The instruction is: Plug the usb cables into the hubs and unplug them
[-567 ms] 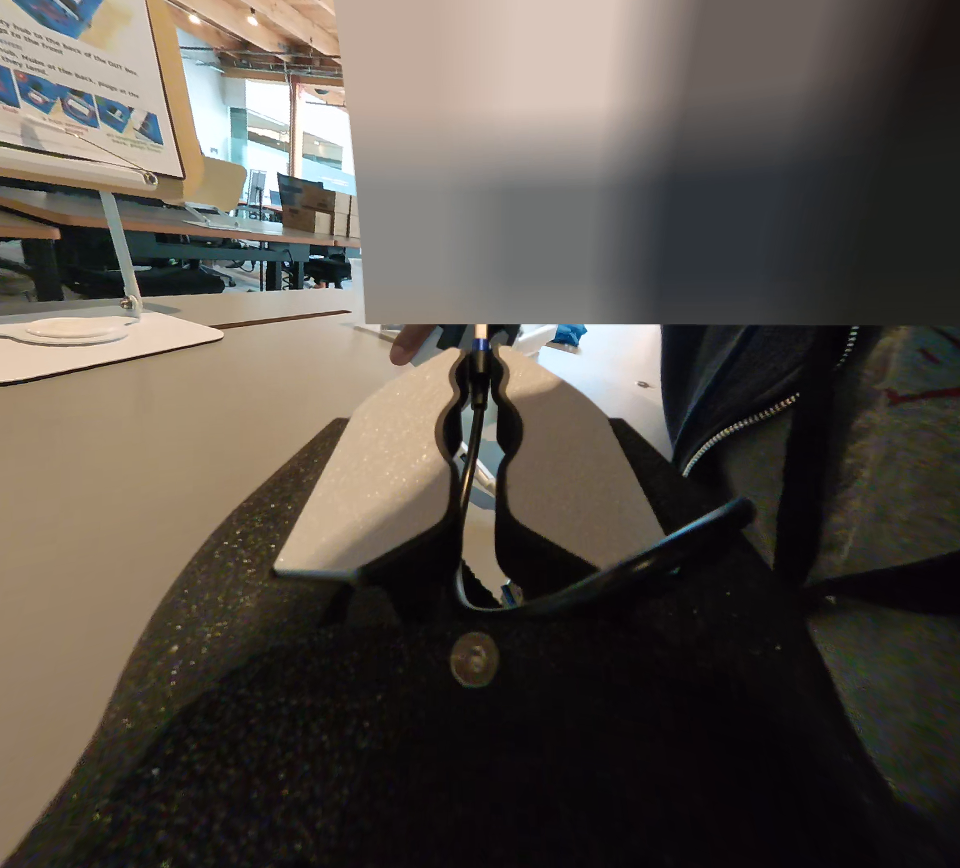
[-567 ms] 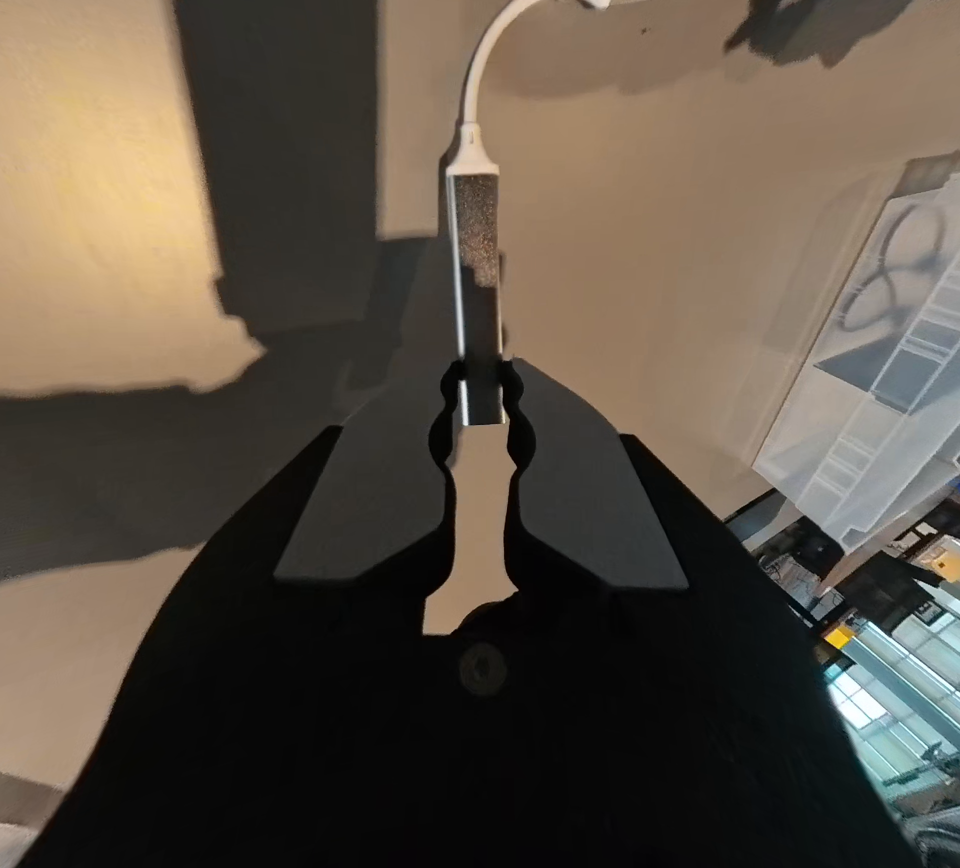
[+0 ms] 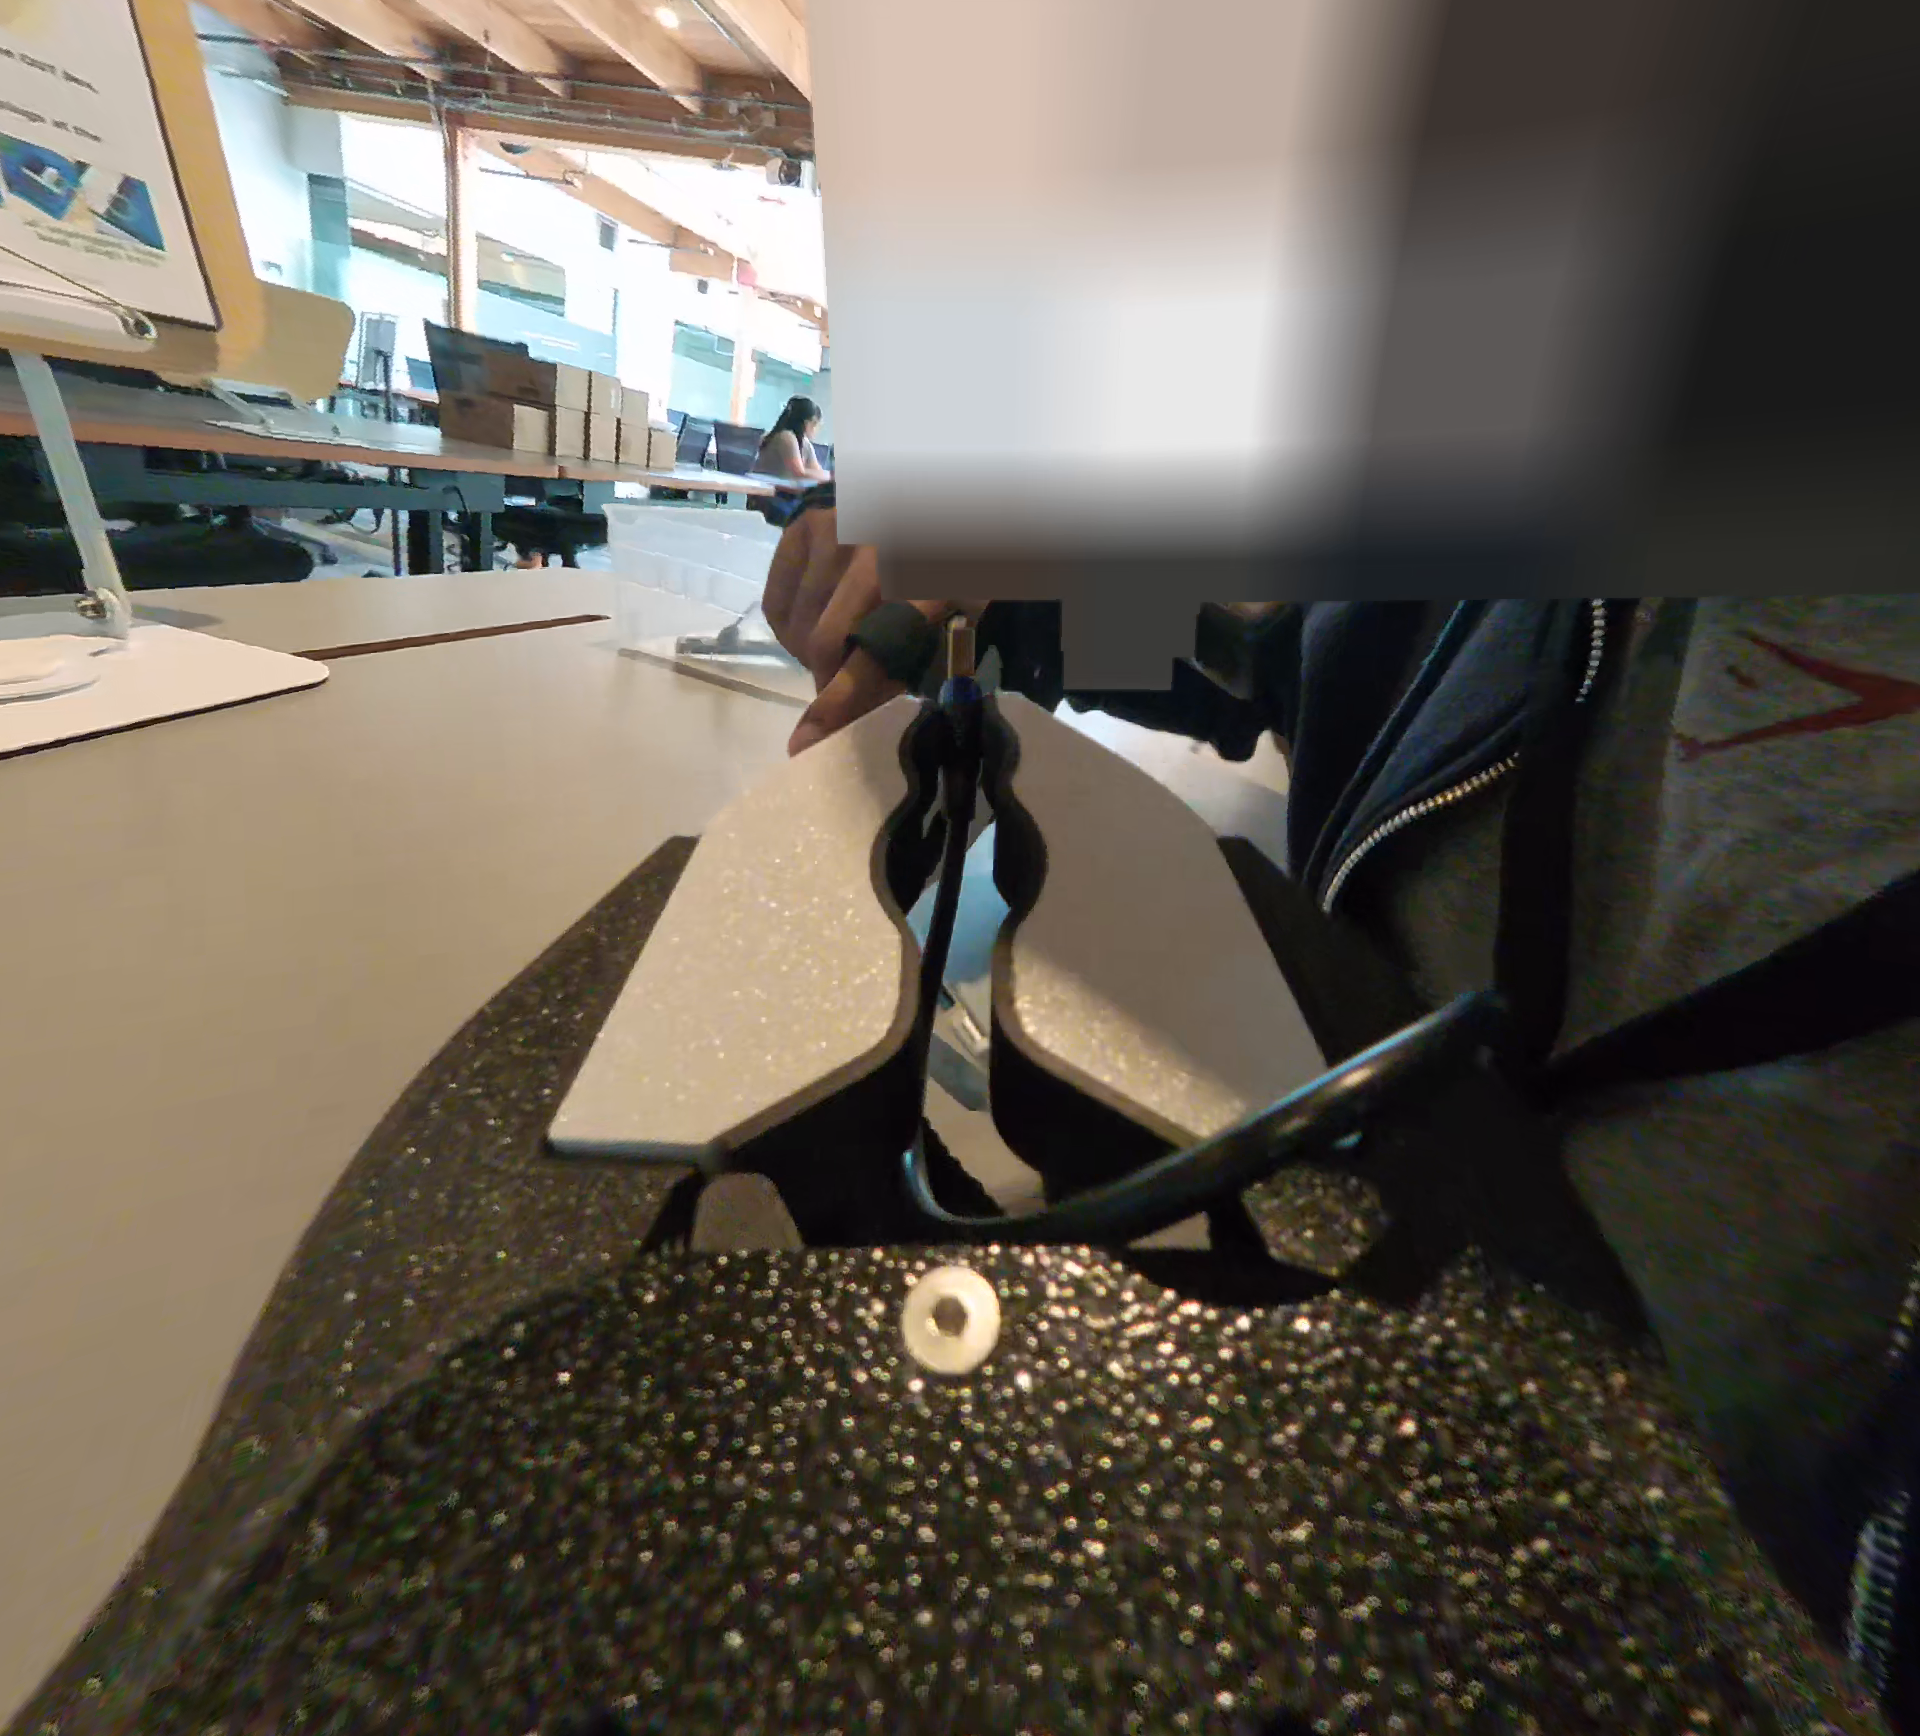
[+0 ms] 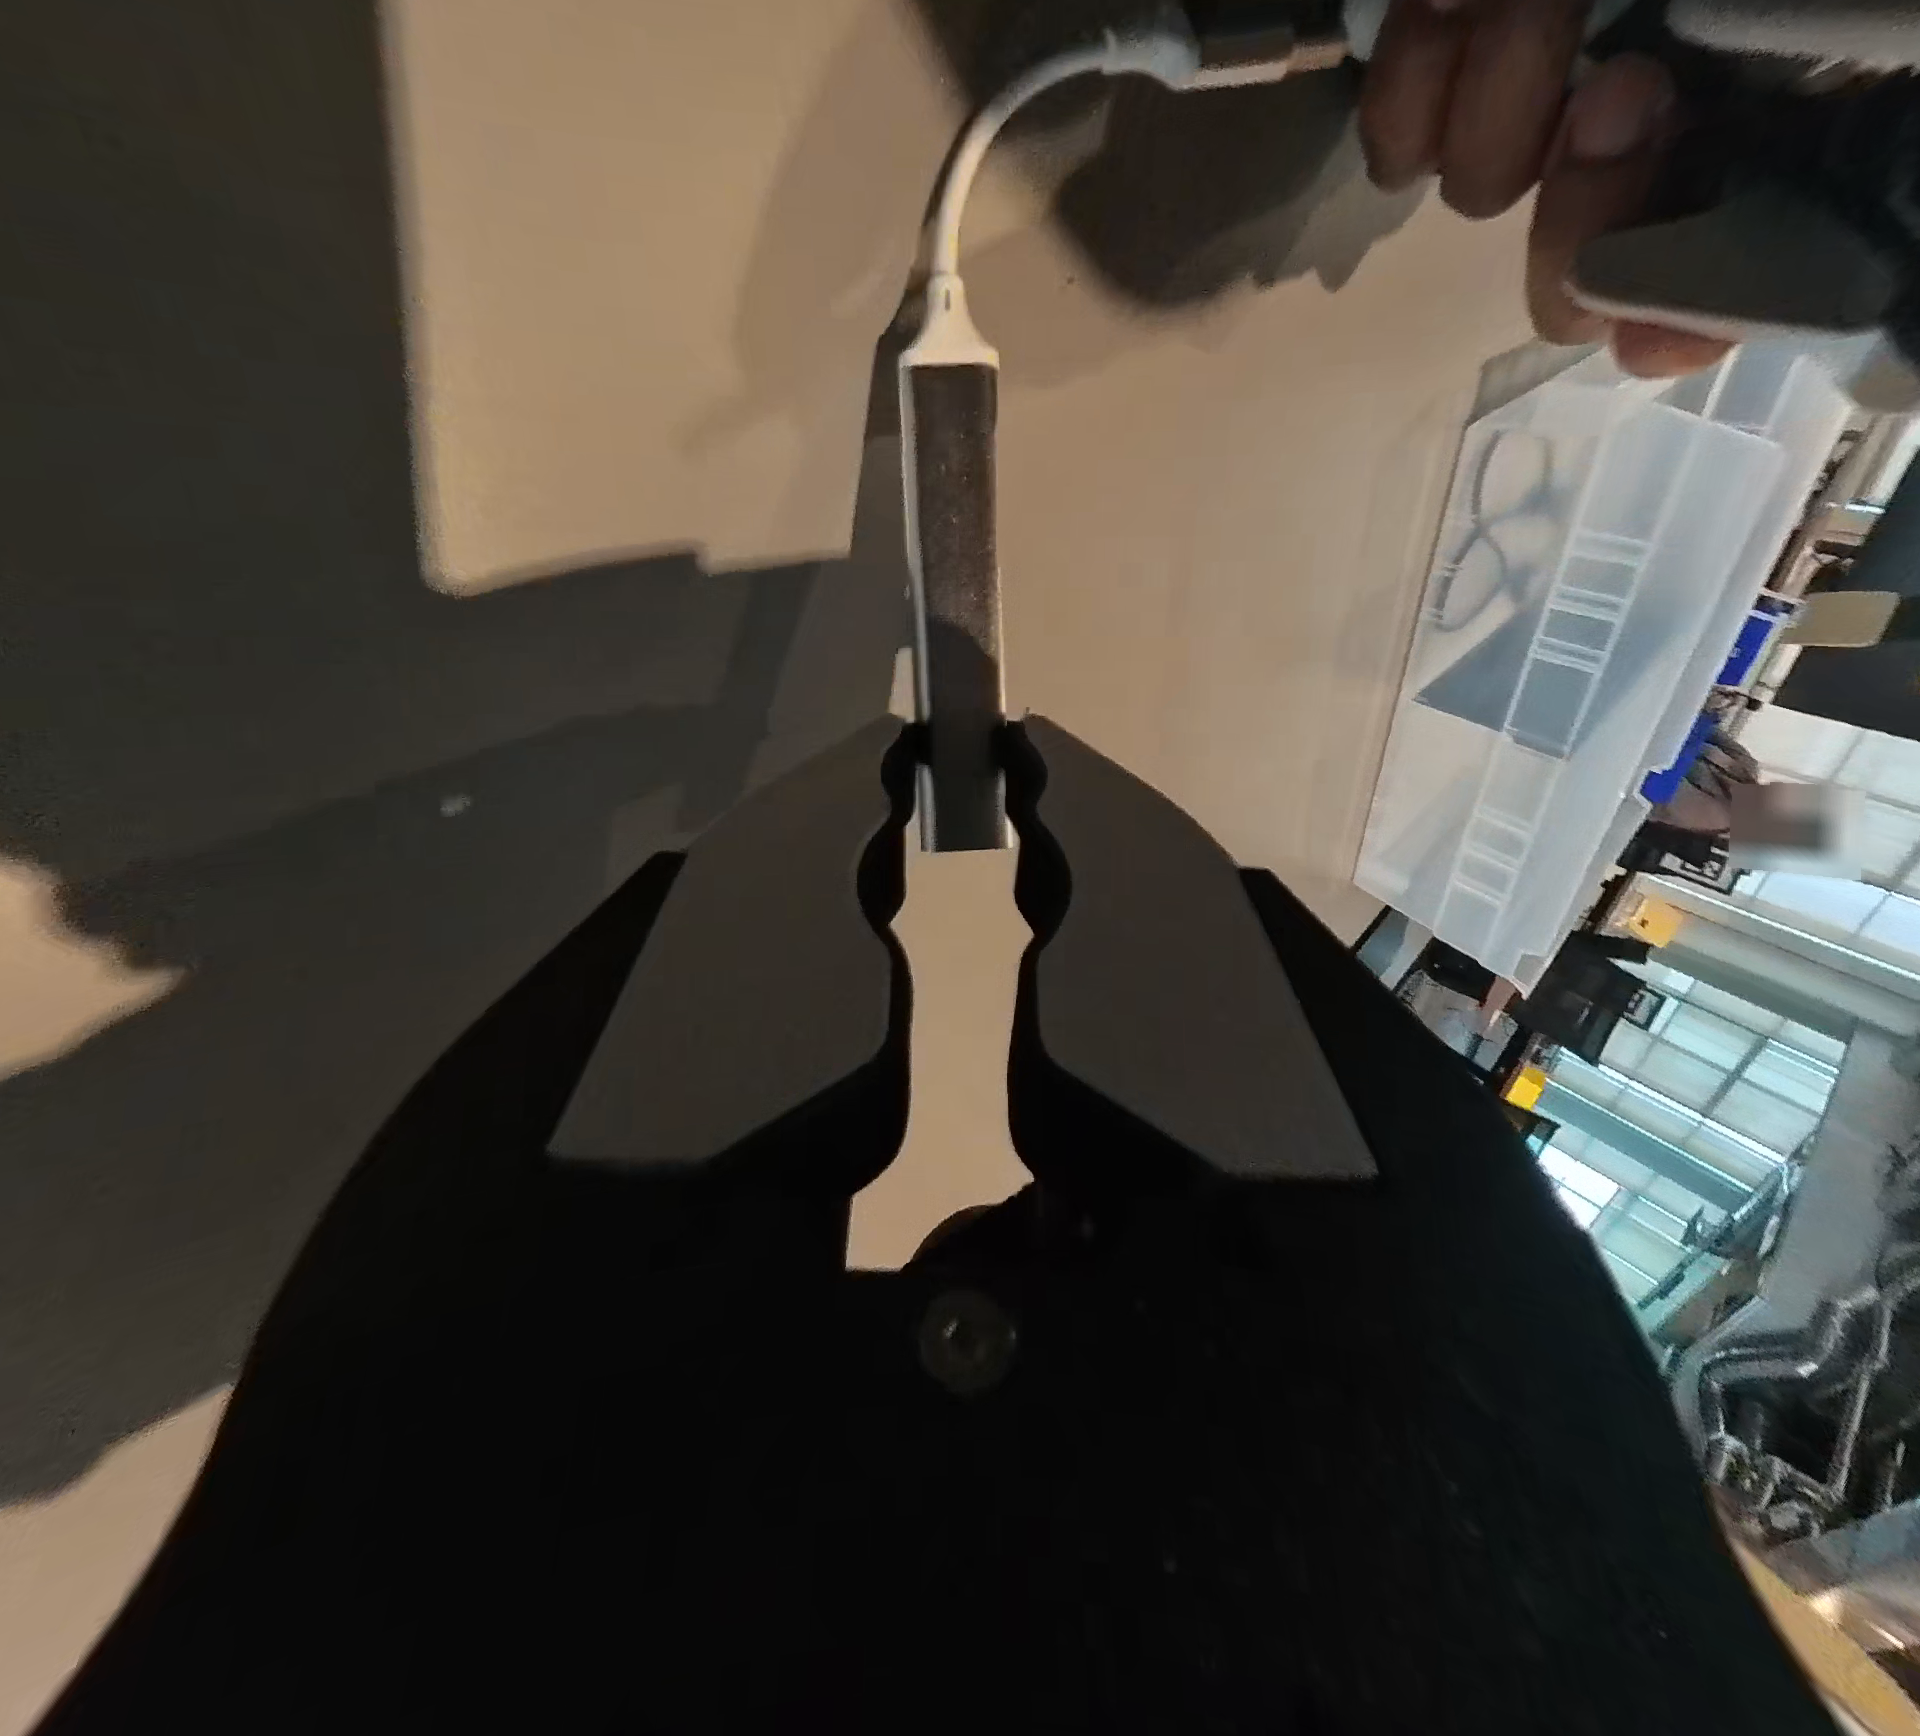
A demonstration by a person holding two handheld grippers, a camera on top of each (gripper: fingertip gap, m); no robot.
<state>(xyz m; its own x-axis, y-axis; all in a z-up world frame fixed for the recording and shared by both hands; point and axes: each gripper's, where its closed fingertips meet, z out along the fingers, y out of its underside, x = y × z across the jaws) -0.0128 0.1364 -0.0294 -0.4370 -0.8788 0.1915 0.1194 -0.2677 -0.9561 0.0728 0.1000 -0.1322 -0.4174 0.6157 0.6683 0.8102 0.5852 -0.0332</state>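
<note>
Left gripper [image 3: 961,730] pinches the black USB cable [image 3: 951,865] by its plug; right gripper [image 4: 961,751] clamps the grey hub [image 4: 956,564] above the table [image 4: 623,232]. Insertion pending: next, align plug with port.

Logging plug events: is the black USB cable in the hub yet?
Out. The left gripper holds the black cable by its plug, metal tip bare. The right gripper holds the hub, nothing visibly plugged in.
</note>
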